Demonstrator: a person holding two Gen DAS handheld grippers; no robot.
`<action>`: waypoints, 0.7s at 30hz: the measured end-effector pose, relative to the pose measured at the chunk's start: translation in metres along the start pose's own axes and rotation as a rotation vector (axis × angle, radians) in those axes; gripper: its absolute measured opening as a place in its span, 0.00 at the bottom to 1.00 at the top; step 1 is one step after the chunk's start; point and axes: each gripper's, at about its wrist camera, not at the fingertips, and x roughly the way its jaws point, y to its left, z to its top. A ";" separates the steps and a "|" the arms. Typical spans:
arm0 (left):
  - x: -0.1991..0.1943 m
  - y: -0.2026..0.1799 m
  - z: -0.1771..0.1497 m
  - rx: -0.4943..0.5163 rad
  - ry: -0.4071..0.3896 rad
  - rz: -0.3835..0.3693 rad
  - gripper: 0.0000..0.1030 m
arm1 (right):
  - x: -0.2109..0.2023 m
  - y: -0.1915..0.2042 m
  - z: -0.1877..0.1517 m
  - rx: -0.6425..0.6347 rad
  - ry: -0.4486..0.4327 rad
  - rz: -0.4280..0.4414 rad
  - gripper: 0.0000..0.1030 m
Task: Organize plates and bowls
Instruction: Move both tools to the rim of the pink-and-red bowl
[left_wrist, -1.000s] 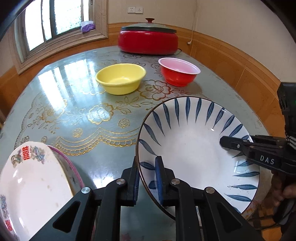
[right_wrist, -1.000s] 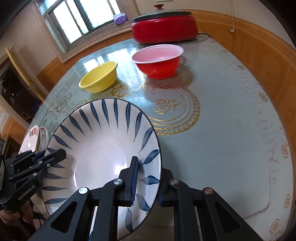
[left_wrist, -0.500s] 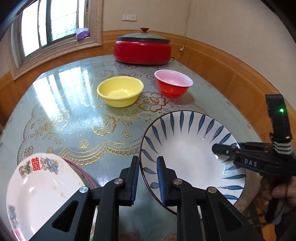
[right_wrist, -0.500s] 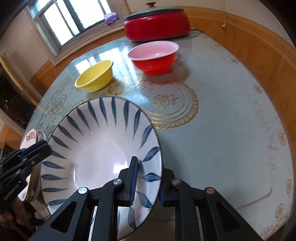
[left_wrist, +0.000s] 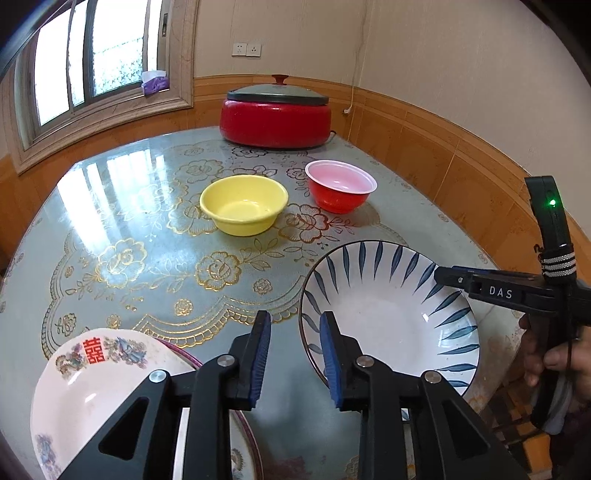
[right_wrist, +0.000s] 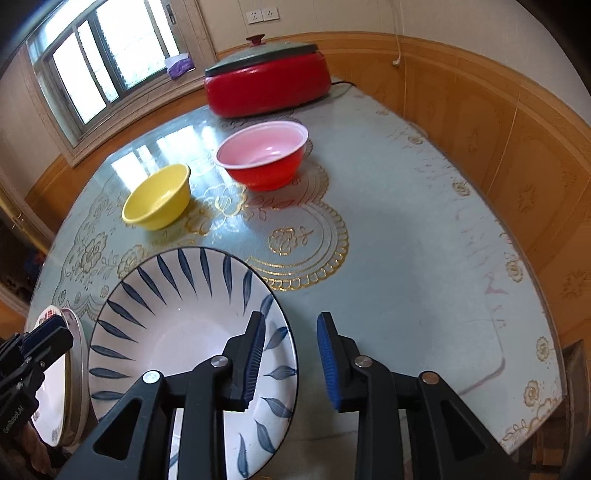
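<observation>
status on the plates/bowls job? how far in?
Early. Done: the blue-leaf plate sits on the table, and both the left gripper and right gripper have jaws open around its rim, gripping nothing. The white plate is stacked on another at the near edge. Left: the yellow bowl and red bowl stand apart, unstacked, and the blue-leaf plate isn't on the stack.

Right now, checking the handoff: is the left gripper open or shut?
Open. The left gripper shows a clear gap, with the striped plate rim between its pads, unclamped.
</observation>
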 end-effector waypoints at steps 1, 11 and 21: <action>-0.001 0.000 0.002 0.005 -0.003 -0.005 0.29 | -0.003 0.002 0.001 -0.003 -0.011 -0.007 0.28; -0.002 -0.011 0.018 0.023 -0.029 -0.003 0.39 | -0.016 0.005 0.026 -0.019 -0.043 0.058 0.30; 0.018 -0.020 0.044 -0.096 -0.024 0.022 0.46 | 0.001 -0.012 0.068 -0.079 -0.022 0.134 0.31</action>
